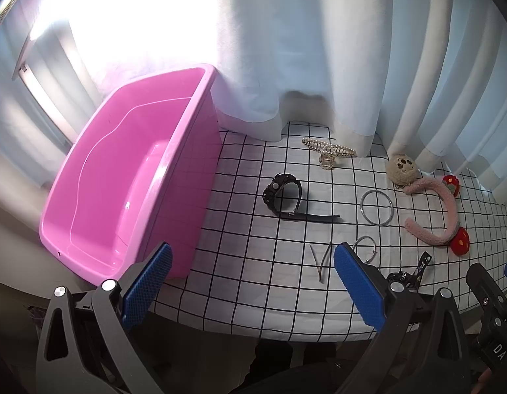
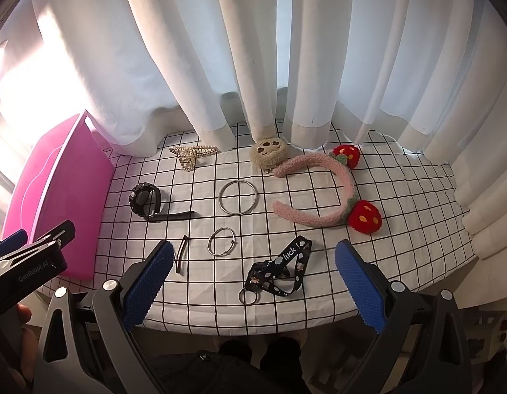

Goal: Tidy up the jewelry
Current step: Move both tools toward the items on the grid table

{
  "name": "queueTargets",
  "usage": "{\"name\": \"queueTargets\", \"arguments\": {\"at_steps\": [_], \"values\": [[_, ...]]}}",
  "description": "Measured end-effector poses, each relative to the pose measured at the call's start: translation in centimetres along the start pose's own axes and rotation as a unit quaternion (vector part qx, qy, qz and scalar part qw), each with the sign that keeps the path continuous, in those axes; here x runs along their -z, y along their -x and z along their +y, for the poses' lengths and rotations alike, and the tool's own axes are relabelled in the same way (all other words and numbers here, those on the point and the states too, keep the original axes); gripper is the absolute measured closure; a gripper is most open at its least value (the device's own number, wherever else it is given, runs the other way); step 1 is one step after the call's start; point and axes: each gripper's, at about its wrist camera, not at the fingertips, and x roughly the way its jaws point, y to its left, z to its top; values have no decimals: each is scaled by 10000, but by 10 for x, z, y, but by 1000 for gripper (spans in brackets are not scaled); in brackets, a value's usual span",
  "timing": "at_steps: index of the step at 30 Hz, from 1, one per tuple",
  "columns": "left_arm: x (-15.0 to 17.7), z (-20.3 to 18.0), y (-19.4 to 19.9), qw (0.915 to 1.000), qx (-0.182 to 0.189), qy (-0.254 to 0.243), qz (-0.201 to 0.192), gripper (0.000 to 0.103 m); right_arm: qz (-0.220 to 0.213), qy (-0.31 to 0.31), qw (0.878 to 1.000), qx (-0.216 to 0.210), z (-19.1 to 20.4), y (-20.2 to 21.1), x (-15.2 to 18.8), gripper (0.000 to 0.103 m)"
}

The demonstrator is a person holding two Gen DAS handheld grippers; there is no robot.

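Blue ribbed pads face each other across a wide gap on the right gripper (image 2: 253, 279), spread with nothing between them above the near edge of the checked tablecloth (image 2: 401, 246). Just beyond its fingers lies a black lanyard (image 2: 279, 271) printed "luck !" with small pale figures, ending in a metal key ring. Beside that sit a thin silver bangle (image 2: 221, 241) with a small catch and a slim curved hair clip (image 2: 181, 254). Further out are a larger plain silver bangle (image 2: 237, 197), a chunky black watch (image 2: 146, 199) standing on its edge with its strap trailing flat, and a pink fuzzy headband (image 2: 319, 190) carrying two red strawberry pom-poms. Near the white curtain (image 2: 253, 49) rest a pearl-studded claw clip (image 2: 191, 155) and a beige plush face (image 2: 269, 153), which touches one end of the headband.

Spread just as wide and holding nothing, the left gripper (image 1: 253, 282) hangs over the near edge of the cloth, beside the near corner of a pink plastic tub (image 1: 187, 170). No jewelry shows inside the tub, which stands on the left end of the cloth, well apart from the headband.
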Motion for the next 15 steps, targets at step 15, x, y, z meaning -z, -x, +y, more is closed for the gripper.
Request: {"name": "queueTargets", "arguments": {"at_steps": [15], "values": [[0,0,2,10000,-33,-19,-31,6,-50,-14,10000,-15,-3,5,1,9]]}}
